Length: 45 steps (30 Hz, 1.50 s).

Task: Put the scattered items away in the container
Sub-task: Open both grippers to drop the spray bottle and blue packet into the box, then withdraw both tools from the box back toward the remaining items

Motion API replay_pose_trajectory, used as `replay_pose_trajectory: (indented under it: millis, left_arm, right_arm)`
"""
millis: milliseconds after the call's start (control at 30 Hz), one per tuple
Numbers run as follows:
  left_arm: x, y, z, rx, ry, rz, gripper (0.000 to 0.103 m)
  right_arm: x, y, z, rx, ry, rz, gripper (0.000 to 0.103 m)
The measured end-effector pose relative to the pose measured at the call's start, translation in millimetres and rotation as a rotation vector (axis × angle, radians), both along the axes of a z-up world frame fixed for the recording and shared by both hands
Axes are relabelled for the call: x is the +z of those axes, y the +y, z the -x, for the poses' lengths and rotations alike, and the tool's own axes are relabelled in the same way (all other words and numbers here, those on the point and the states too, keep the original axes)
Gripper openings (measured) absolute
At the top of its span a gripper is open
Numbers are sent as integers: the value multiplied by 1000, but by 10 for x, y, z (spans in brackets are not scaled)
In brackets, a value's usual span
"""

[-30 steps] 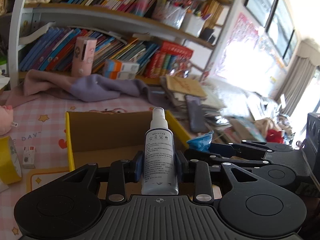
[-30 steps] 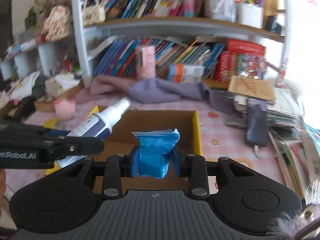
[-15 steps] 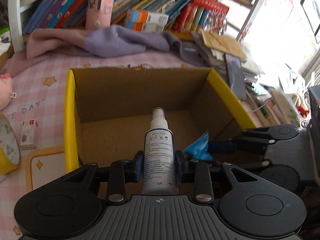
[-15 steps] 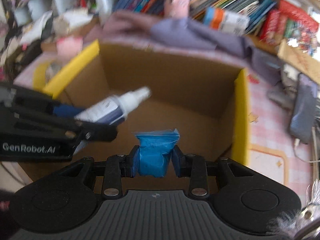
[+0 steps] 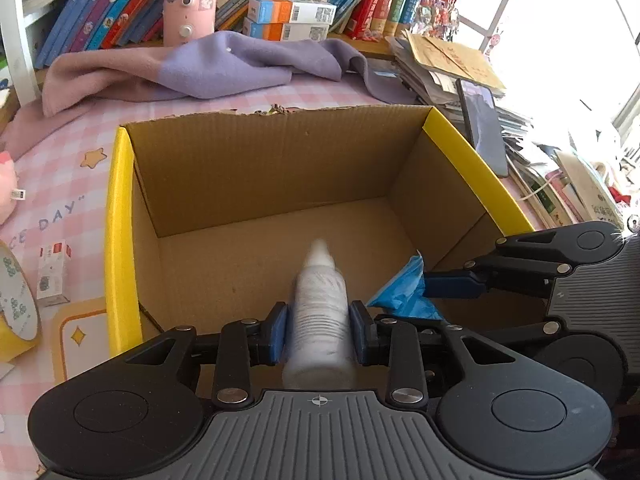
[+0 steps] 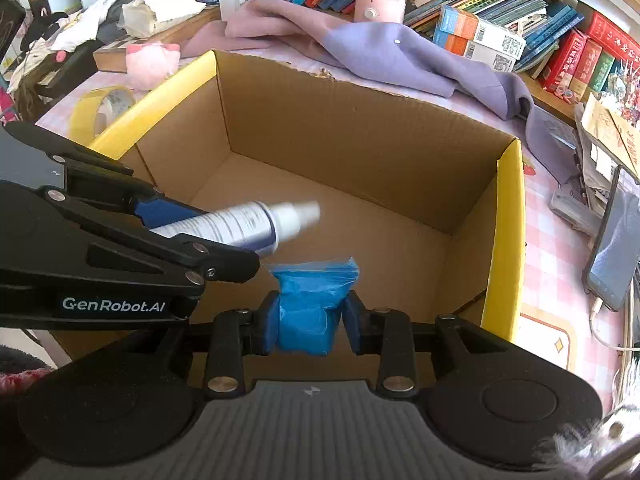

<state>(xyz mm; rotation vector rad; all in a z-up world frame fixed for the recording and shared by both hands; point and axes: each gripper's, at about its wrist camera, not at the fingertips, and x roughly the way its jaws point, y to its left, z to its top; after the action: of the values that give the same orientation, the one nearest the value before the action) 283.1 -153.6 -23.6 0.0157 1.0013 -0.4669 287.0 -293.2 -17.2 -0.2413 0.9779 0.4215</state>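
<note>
- Both grippers had dropped and tipped forward since the earlier frames: shelves filled the view then, the cardboard box (image 5: 256, 176) filled it now.
- Left gripper (image 5: 318, 330) was clenched on a white spray bottle (image 5: 319, 308), nozzle aimed down into the box; the bottle was blurred in the left view.
- Right gripper (image 6: 307, 318) was clenched on a blue plastic packet (image 6: 310, 304), held above the box floor near the front wall.
- Right view alone showed the bottle side-on (image 6: 244, 224), its printed label and purple band, lying just above and left of the packet; also a pink plush toy (image 6: 152, 60) beyond the yellow box rim.
- Left view alone showed a small white carton (image 5: 54, 270) on the pink checked tablecloth (image 5: 60, 168), left of the box.
- Both views showed the yellow tape roll (image 5: 16, 304) left of the box, the lilac cloth (image 5: 224, 64) behind it, and a phone (image 6: 614, 258) to its right.
</note>
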Motion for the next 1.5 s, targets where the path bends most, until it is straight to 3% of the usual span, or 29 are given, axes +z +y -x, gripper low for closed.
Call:
replay_pose_trajectory:
  millis: [167,267,433,567,700,967,1200,1500]
  left_arm:
    - [36,20,64,15,-23,-3,34]
    - [101,55,144,22,-63,26,48]
    - [258,78,346,37,-172,17,66]
    - [389,143,504,64,-262,41,78]
    - [480,202,638,79,-335,59,85]
    - [601,488,870,80,-387,90,86]
    - [649,876,1167,26,-428,91,87]
    - [652,1550,1678,22,-447,67,87]
  right_arm:
    - [21,5,45,-3,-18,-4,36]
    - [57,-9,89,-3,-42,-18,55]
    - [105,-11,190,-13,-68,-33,60]
    - [237,-32,343,-37,-152,-59,80]
    - [338,-77,455,-93,-212,-75,79]
    - [497,-63,768,-238,-283,-104,80]
    - [605,232,1149,-348,-363,-113,81]
    - [635,912,1710,-387,-426,-111,81]
